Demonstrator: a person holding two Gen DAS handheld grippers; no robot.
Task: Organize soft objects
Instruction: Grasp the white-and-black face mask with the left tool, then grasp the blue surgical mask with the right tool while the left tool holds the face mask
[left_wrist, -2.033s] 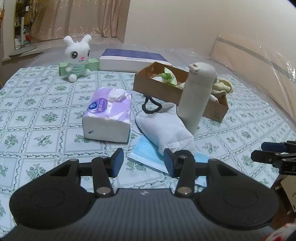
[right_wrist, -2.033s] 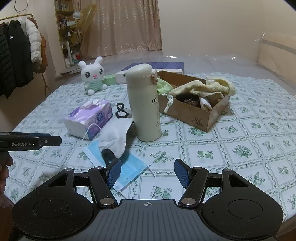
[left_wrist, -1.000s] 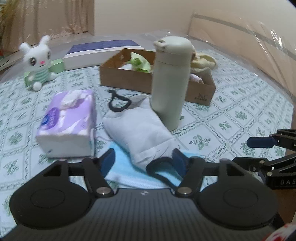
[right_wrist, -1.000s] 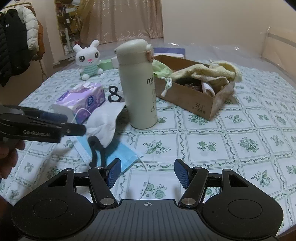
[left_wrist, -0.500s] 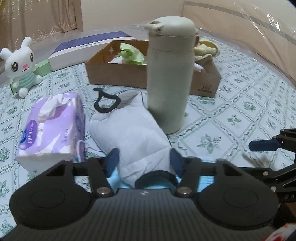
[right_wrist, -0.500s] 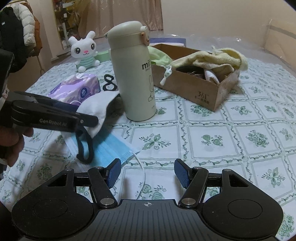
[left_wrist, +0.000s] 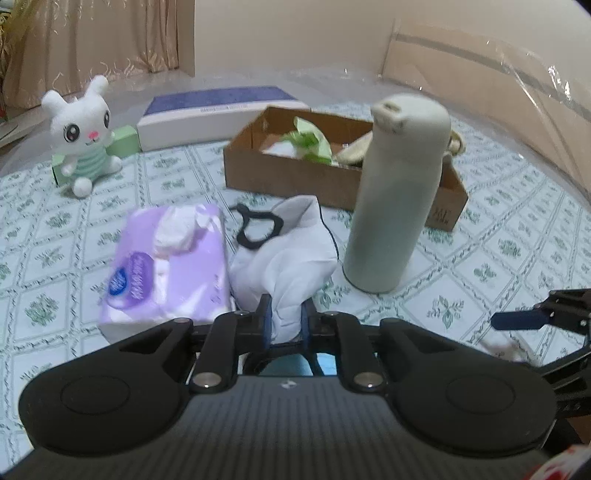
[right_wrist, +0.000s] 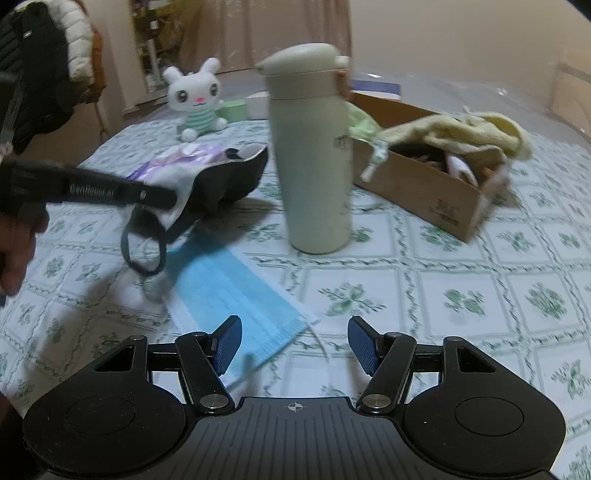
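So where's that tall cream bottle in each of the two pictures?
Left wrist view: the bottle stands right of centre, just in front of the cardboard box.
Right wrist view: the bottle stands at top centre, with the box to its right.
Shared landmark: the plush bunny, far left in the left wrist view, upper left of the bottle in the right.

- Our left gripper (left_wrist: 283, 317), low centre of its frame, had just closed on the white mask (left_wrist: 286, 258).
- Our right gripper (right_wrist: 293, 341) stood open, holding nothing.
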